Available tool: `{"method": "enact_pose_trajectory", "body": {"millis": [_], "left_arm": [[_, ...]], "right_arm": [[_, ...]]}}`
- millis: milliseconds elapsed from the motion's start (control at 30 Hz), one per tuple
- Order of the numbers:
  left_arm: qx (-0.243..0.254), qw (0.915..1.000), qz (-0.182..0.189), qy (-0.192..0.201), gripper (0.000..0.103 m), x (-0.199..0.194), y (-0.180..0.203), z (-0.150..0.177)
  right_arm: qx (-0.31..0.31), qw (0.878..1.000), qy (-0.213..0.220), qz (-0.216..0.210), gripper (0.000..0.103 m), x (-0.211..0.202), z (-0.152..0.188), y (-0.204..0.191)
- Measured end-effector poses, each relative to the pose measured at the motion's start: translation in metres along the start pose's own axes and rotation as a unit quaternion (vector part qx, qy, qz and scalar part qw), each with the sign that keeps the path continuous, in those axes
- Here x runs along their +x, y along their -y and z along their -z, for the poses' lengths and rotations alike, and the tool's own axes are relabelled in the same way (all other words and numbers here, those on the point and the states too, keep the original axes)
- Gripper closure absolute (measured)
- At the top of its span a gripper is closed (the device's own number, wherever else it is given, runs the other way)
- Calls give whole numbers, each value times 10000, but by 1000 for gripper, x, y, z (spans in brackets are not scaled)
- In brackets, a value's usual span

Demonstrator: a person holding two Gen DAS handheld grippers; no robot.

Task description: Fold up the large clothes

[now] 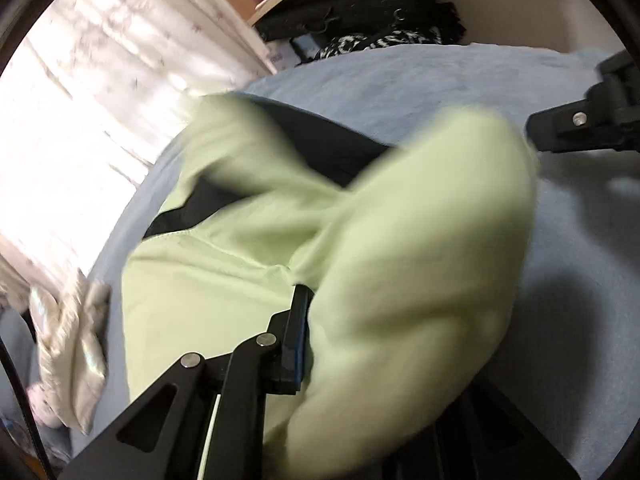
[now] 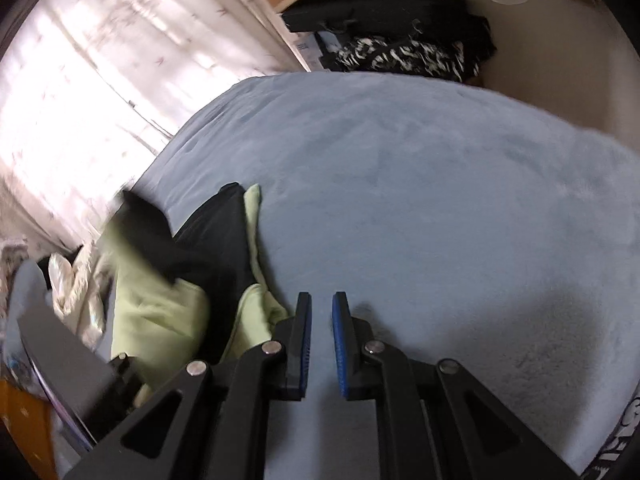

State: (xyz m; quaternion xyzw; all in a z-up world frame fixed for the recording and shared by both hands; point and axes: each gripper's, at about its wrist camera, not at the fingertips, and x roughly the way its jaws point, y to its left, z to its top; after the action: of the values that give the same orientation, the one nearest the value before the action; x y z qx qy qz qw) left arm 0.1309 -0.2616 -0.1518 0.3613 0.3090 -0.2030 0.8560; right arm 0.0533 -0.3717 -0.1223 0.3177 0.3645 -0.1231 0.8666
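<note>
Carrying the green garment (image 1: 248, 240) over the blue bed (image 2: 400, 168) is judged the step in hand. Left gripper (image 1: 308, 300) is clamped on its fabric; right gripper (image 2: 321, 320) is nearly closed and empty. Cloth should be laid flat, edges squared, before release.

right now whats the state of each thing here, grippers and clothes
left gripper: shut on the green garment
right gripper: nothing between its pads, narrow gap
green garment: lifted, bunched, draped over the left gripper
black garment: crumpled on the bed
blue blanket: spread flat
</note>
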Motion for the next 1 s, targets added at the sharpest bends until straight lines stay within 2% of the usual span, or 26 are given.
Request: {"method": "enact_pose_trajectory", "body": {"millis": [267, 367, 433, 500, 567, 633, 733, 767, 800, 833, 867, 967, 1000], "left_arm": [[-407, 9988, 266, -37, 91, -1, -9, -1], [-794, 9960, 406, 6, 91, -4, -23, -2], [-1221, 9907, 605, 71, 92, -9, -36, -5], [-1425, 9871, 708, 185, 92, -12, -43, -4], [-1306, 9887, 720, 176, 92, -8, -40, -2], [-1176, 9902, 750, -61, 90, 2, -35, 3], [-1289, 9880, 842, -130, 75, 0, -38, 7], [-1364, 9864, 909, -140, 54, -4, -41, 8], [-1442, 9850, 939, -128, 28, -7, -45, 8], [-1542, 9833, 961, -90, 19, -12, -51, 11], [-1633, 9813, 1017, 7, 15, -22, -56, 14], [-1719, 9788, 1103, 155, 15, -46, -68, 25], [-1793, 9780, 1043, 201, 15, -55, -73, 31]], "right_arm": [[16, 9999, -135, -76, 93, 15, 1, 1], [8, 9998, -173, -70, 93, 20, 1, 3], [6, 9998, -171, -68, 93, 21, 1, 3], [-17, 9998, -170, -51, 92, 22, 2, 3], [-57, 9998, -175, -9, 92, 24, 3, 1], [-99, 9997, -227, 25, 92, 27, 3, 0], [-161, 9994, -281, 75, 92, 28, 3, -2], [-189, 9993, -307, 93, 92, 27, 2, -4], [-204, 9992, -329, 111, 92, 26, 2, -4], [-227, 9991, -345, 133, 92, 24, 1, -6], [-251, 9990, -345, 161, 92, 23, 0, -7], [-395, 9987, -256, 205, 92, 10, -4, -14], [-433, 9987, -209, 174, 86, 5, -6, -17]]}}
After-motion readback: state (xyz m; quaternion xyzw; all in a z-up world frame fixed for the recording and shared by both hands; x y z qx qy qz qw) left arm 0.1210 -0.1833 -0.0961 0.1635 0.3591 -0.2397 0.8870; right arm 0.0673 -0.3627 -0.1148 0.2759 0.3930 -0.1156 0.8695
